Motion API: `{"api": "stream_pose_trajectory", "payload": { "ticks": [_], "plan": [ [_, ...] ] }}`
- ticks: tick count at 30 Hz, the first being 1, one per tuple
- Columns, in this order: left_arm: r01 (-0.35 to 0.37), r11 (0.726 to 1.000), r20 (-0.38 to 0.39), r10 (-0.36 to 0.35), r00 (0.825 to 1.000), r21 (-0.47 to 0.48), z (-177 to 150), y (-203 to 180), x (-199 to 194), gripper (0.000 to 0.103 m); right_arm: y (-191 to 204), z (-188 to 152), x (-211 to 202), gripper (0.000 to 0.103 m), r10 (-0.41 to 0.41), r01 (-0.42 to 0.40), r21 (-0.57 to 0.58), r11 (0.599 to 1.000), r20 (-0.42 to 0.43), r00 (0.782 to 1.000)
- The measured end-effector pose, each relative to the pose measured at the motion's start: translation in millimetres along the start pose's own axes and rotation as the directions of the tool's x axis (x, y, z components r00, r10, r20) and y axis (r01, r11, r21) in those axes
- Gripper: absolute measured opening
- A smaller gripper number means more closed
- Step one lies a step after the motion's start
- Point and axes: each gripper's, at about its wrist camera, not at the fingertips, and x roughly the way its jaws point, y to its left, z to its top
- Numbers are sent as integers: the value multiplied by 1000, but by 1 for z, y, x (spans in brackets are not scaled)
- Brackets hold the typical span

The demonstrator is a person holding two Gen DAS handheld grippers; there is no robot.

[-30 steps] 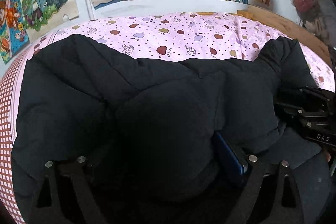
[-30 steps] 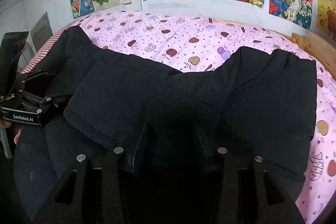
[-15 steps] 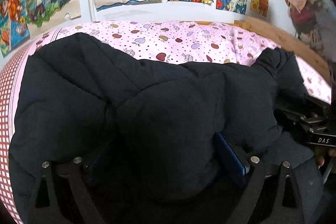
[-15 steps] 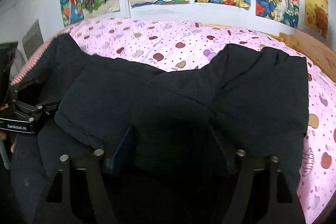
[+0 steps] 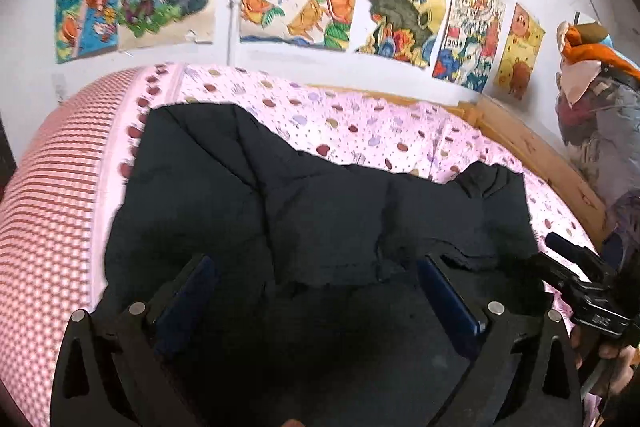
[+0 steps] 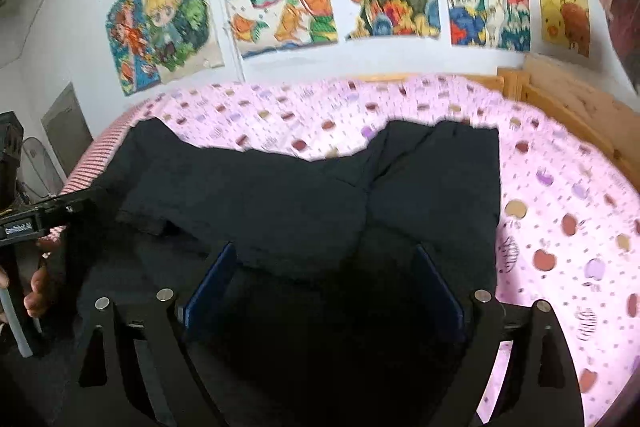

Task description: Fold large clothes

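A black padded jacket (image 5: 320, 211) lies on the pink apple-print bedsheet (image 6: 560, 211), quilted and puffy, with its near hem folded up over the body. Its long axis runs left to right across the bed, 1 sleeve end reaching far left, the other far right. Both the left gripper (image 5: 316, 291) and right gripper (image 6: 324, 287) have just been opening; their jaws stand wide, released, above the near fold.

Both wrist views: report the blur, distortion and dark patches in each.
Left wrist view: fisheye bends the bed edge; posters smeared by motion; black coat shows little detail. Right wrist view: same curvature; pink sheet prints streaked; coat between the open jaws nearly featureless black.
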Motion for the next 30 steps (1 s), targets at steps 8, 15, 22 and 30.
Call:
{"api": "stream_pose_trajectory", "payload": {
  "ticks": [8,15,22,30],
  "plan": [
    [-32,999,103,30,994,16,-12,-11,-77,103,32,1,-68,95,60,-61,-89,994,-14,998],
    [-36,999,168,32,985,23,-28,-18,-149,103,50,-2,-139,95,87,-87,-38,996,-2,996],
    [-35,998,180,24,983,59,-49,-25,-212,103,66,-16,-197,95,79,-78,-23,997,23,997],
    [-19,996,192,1,981,92,-81,-27,-263,103,94,-42,-256,95,106,-105,-100,989,11,994]
  ]
}}
